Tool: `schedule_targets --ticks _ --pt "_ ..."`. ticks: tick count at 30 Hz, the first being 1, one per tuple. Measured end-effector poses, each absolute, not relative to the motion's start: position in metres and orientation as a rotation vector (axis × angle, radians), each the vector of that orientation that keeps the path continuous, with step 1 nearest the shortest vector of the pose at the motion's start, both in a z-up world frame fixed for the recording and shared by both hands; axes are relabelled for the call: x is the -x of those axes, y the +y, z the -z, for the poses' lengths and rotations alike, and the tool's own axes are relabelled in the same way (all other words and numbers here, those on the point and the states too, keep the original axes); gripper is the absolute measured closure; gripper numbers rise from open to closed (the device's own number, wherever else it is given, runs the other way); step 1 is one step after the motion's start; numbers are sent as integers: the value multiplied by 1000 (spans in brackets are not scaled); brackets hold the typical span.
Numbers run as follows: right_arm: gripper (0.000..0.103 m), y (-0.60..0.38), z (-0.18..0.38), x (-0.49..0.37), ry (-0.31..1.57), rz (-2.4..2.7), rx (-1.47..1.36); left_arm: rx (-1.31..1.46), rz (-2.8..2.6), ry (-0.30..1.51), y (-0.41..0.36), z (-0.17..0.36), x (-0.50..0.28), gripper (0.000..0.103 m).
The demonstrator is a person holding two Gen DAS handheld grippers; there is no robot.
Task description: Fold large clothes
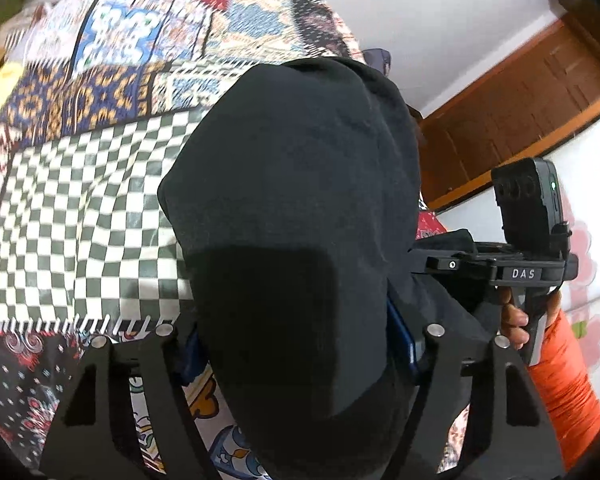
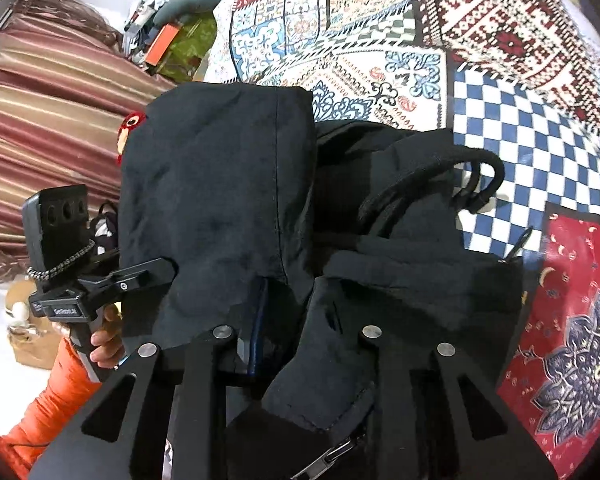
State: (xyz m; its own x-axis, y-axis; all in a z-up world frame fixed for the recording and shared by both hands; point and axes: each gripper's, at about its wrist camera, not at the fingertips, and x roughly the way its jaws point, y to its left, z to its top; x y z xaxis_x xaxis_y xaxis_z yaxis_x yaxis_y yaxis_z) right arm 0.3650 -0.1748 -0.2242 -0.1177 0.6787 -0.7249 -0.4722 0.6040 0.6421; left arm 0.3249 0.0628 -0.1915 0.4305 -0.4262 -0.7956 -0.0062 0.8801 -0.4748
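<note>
The patchwork-printed bedspread (image 2: 500,92), with checkered, floral and geometric panels in red, blue, black and white, covered the whole work surface. On it lay the large black fabric garment (image 2: 220,184), bunched and partly lifted, with a small red embroidered patch (image 2: 130,128) on its left edge, a black cord loop (image 2: 484,168) resting on the blue-and-white checks, and a metal zipper pull (image 2: 336,456) at the bottom of the right wrist view.

Behind the bed, striped maroon-and-cream curtains (image 2: 48,120) hung at left; a brown wooden door (image 1: 512,108) stood against the white wall in the left wrist view.

The left gripper (image 1: 296,344) was part-way closed around a thick fold of the black garment, which filled the gap between the blue-padded fingers (image 1: 402,332); the cloth draped up over them. The right gripper (image 2: 296,344) had its jaws drawn narrow, with black cloth gathered between them; whether the pads pressed on it was hidden by the folds.

A hand (image 2: 106,340) in an orange sleeve (image 2: 52,404) gripped the left tool's handle.
</note>
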Motion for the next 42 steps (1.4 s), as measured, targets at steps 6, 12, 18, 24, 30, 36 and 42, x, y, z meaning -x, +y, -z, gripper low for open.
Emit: schedule_targets --ticks 6,12,18,24,30,36,42 --pt "60 -206 227 -368 1312 -893 -148 457 254 1153 57 205 -348 26" --pt "29 -255 245 -366 1371 -817 -233 459 241 1179 61 205 -330 16" --pt "21 -286 257 -356 1382 -834 -410 450 285 1213 51 207 -298 5" --pt "7 -267 287 -355 1432 -788 -464 459 280 1211 38 223 -292 0" --pt "3 -246 280 -354 1419 -989 -623 489 260 1201 41 229 -299 0" --pt "6 -238 273 -364 1400 -940 -565 495 260 1176 42 239 -313 0" --pt "34 -228 277 -374 1312 -1065 -692 491 241 1127 36 237 -326 4"
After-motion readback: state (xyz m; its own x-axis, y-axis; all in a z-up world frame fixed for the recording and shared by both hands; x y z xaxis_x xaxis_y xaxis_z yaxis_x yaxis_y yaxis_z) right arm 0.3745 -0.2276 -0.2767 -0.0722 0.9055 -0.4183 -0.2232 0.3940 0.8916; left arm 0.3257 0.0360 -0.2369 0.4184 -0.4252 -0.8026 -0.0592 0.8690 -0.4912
